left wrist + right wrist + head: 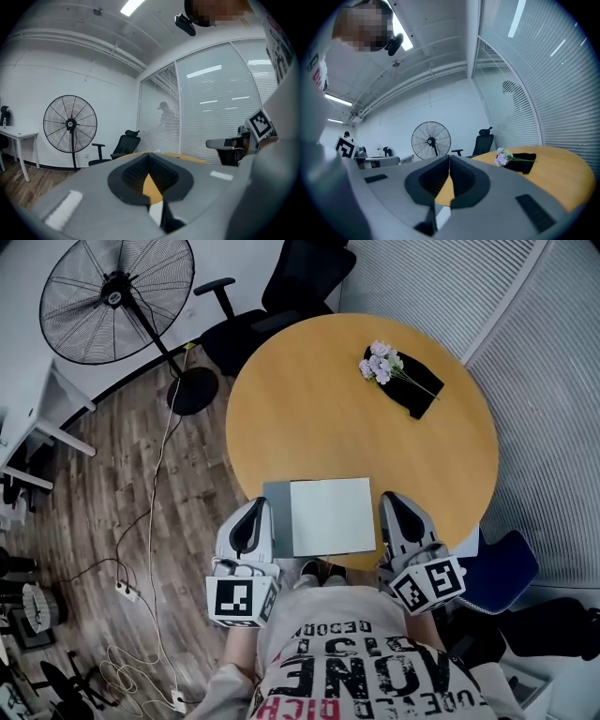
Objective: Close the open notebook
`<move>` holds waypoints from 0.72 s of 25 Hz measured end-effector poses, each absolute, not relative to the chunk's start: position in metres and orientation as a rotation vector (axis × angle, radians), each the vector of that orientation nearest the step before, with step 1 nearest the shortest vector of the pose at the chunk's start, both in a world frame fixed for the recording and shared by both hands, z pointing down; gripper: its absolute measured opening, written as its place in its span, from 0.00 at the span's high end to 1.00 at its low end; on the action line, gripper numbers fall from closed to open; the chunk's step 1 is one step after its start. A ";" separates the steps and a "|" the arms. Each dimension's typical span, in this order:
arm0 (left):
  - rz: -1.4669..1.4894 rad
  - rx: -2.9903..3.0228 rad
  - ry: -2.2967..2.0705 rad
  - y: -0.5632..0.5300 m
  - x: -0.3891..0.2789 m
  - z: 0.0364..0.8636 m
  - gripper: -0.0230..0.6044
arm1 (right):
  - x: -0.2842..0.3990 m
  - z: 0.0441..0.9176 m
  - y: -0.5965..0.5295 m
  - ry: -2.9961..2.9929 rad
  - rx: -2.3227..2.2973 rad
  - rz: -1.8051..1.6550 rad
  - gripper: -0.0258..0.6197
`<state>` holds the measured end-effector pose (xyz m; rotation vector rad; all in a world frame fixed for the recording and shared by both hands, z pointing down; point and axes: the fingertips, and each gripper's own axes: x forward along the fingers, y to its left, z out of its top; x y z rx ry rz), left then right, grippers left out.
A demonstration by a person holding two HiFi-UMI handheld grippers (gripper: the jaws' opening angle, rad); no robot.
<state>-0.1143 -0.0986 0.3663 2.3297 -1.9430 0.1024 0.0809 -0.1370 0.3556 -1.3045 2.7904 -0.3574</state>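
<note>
Head view: notebook (328, 516) lies white page up at the near edge of the table (309, 418), between the left gripper (255, 512) and the right gripper (392, 504), just beside each.
Left gripper view: jaws closed tip to tip, holding nothing — table ahead.
Right gripper view: jaws together, empty — flowers (502, 157) ahead, to its right.

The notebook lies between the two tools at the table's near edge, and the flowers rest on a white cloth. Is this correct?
Only the colour is wrong: in the head view the flowers rest on a black cloth. The rest is right.
</note>
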 end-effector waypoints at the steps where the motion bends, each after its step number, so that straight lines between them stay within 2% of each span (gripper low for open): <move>1: 0.102 2.334 -1.940 -0.100 -0.118 0.365 0.95 | 0.077 0.354 -0.137 2.791 -1.305 -0.354 0.94; 13: 0.115 2.355 -1.894 -0.105 -0.127 0.371 0.94 | 0.071 0.357 -0.134 2.760 -1.347 -0.376 0.94; 18: 0.194 2.274 -1.847 -0.105 -0.135 0.401 0.95 | 0.069 0.358 -0.135 2.772 -1.361 -0.374 0.94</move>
